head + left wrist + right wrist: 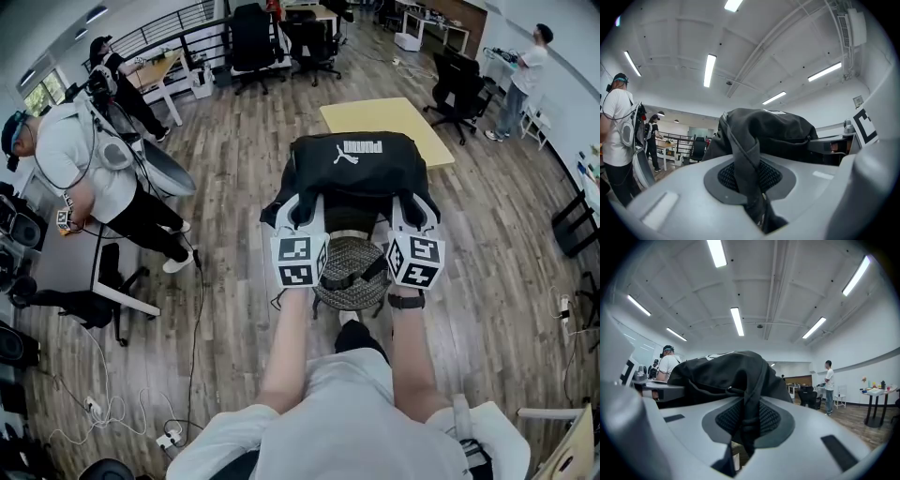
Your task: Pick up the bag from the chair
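The bag point(361, 173), black, is held up just beyond the chair point(349, 281), with the left gripper point(749, 183) and right gripper point(744, 425) each pinching a strap-like fold of it between their jaws.

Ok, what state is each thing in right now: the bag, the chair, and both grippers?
bag: held up by its straps, hanging between the two grippers, apparently clear of the seat.
chair: upright, seat in view below the grippers, bag not resting on it.
left gripper: jaws shut on a strap of the bag.
right gripper: jaws shut on a strap of the bag.
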Demonstrator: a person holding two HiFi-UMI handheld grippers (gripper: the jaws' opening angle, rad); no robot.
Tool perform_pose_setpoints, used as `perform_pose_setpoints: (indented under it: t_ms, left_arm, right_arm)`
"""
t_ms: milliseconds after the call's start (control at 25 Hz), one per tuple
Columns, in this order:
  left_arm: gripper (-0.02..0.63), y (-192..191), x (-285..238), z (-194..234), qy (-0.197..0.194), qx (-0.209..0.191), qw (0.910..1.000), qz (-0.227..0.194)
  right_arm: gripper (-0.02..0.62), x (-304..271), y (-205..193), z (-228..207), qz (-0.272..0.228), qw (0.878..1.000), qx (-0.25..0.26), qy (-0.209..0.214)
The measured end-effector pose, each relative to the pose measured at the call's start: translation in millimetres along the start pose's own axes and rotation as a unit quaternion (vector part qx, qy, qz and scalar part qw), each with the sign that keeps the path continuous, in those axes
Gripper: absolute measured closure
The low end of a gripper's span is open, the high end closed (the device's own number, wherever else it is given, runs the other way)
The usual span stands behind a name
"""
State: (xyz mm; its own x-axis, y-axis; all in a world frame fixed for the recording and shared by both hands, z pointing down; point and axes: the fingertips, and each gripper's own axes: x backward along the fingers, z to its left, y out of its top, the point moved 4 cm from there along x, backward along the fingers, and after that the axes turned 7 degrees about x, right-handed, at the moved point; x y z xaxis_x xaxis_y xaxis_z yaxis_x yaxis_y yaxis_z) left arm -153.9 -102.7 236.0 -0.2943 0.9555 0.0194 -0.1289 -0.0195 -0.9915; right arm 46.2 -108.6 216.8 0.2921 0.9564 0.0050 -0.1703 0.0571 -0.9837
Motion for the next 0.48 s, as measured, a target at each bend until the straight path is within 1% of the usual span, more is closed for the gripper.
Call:
perform_pose_setpoints:
  t_ms: [160, 400, 480]
  left_arm:
    - [0.549, 8.1, -1.2, -3.1, -0.001, -0.006, 1.0, -0.007]
    - [0.549, 4.6, 3.1, -1.0, -0.001, -0.01, 0.9998, -0.016]
    - [0.549, 8.7, 0.7, -0.9, 0.001, -0.009, 0.9998, -0.017]
  right_arm:
    - [0.532, 0.4, 6.5, -3.2, -0.004, 1.0, 0.003, -0.001]
    - [0.531, 3.0, 3.1, 1.4, -0.012, 1.0, 0.008, -0.002]
    - [0.532, 0.5, 7.5, -0.3, -0.013, 1.0, 0.009, -0.001]
